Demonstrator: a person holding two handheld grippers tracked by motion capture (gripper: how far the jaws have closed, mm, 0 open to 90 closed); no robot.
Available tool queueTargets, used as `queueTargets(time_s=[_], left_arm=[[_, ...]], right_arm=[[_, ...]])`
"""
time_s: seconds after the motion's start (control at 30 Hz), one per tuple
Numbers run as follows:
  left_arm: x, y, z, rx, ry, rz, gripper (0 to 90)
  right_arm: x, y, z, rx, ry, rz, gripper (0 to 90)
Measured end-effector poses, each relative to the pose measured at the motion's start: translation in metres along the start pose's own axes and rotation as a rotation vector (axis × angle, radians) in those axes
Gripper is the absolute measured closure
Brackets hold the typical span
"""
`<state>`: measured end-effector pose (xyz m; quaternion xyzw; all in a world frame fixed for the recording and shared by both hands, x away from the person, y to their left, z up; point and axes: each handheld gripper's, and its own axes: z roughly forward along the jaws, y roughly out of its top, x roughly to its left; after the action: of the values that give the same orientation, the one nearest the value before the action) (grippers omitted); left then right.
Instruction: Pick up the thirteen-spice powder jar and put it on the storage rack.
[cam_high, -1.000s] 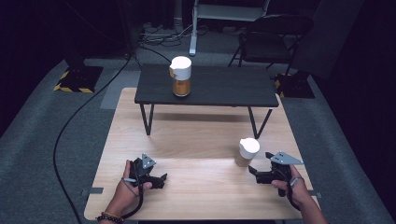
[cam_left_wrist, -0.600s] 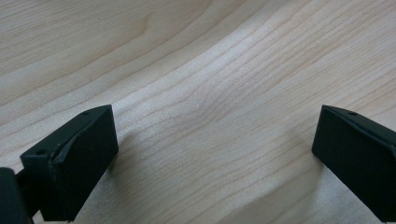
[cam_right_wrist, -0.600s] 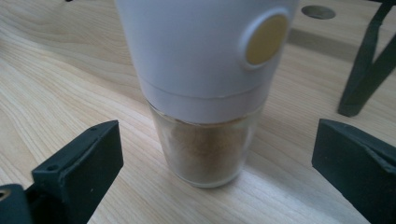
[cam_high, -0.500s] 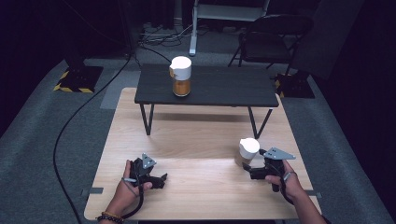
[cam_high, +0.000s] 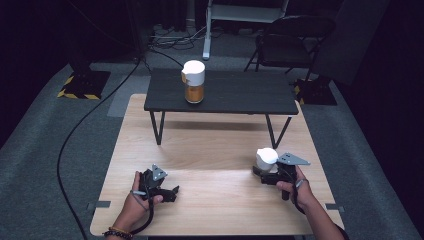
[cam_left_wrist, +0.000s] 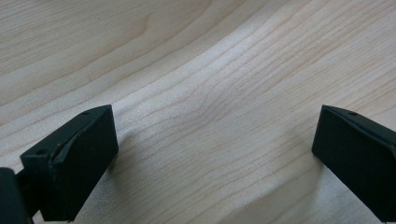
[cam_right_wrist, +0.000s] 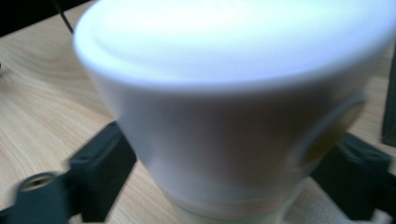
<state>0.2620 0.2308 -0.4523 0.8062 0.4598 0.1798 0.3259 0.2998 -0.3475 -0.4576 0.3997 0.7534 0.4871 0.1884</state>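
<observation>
Resting near the right edge of the pale wooden surface (cam_high: 215, 150), the small white plastic cup-shaped container (cam_high: 266, 159) stands upright between the black jaws of the right gripper (cam_high: 264, 172), which the person's right hand (cam_high: 292, 186) holds low over the boards. In the right gripper view that container (cam_right_wrist: 224, 121) looms large and blurred, a jaw hugging each of its sides; these jaws have just been closing around it, and they appear to be pressing on its walls, so the right gripper is grasping the container.

Over on the near left, the left gripper (cam_high: 167, 192) lies on the same boards in the person's left hand (cam_high: 135, 205), well apart from the container. The left gripper view looks along its two jaws, which stand wide apart with bare wood grain between them: it is released and grasps nothing.

Farther back, a low black rectangular table (cam_high: 222, 95) on thin metal legs stands across the far part of the wooden surface. On it stands a clear jar with amber contents and a white lid (cam_high: 193, 81), upright and left of that table's middle.
</observation>
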Motion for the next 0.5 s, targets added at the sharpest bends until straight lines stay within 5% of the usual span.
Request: queueTargets(time_s=[0.1, 0.5], left_arm=[[0.0, 0.0, 0.0, 0.0, 0.0, 0.0, 0.4], [0.0, 0.0004, 0.0001, 0.001, -0.001, 0.002, 0.4]], right_arm=[[0.0, -0.0032, 0.0007, -0.019, -0.006, 0.005, 26.5], [0.0094, -0.0023, -0.0015, -0.02, -0.04, -0.022, 28.2]])
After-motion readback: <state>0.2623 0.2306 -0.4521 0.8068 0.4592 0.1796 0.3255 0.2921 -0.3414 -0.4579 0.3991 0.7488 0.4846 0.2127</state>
